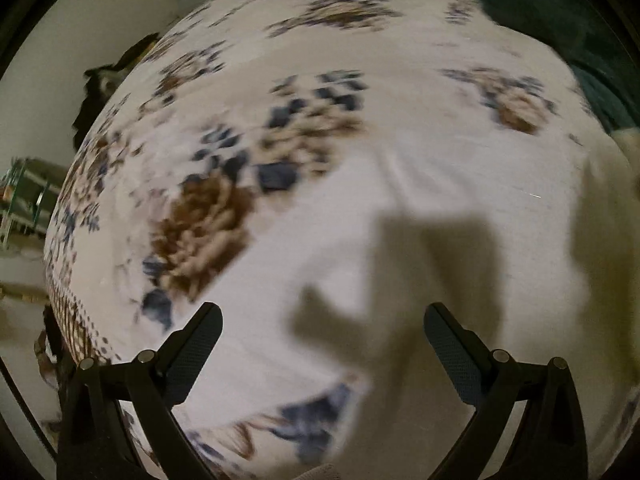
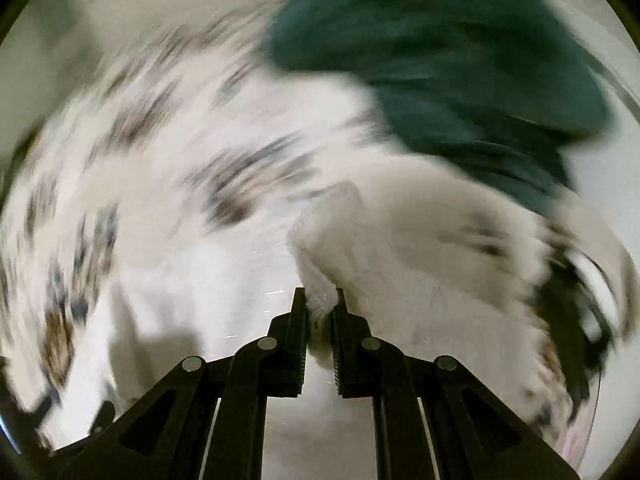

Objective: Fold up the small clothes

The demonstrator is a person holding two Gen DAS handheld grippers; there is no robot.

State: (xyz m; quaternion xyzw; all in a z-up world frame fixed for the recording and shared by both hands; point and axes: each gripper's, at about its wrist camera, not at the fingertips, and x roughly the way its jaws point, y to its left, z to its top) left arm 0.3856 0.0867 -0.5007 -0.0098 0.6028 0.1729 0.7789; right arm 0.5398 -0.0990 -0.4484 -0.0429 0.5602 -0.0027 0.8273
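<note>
A white fleecy garment (image 2: 420, 248) hangs from my right gripper (image 2: 320, 304), which is shut on a fold of it. The view is blurred by motion. In the left wrist view a part of the same white garment (image 1: 600, 248) shows at the right edge. My left gripper (image 1: 322, 320) is open and empty above the floral bedsheet (image 1: 320, 140), with its shadow cast on the cloth below.
A dark green cloth (image 2: 460, 60) lies at the far right of the bed; it also shows in the left wrist view (image 1: 560, 8). The bed's left edge (image 1: 68, 240) drops to the floor, with a rack (image 1: 24, 200) and dark items beyond.
</note>
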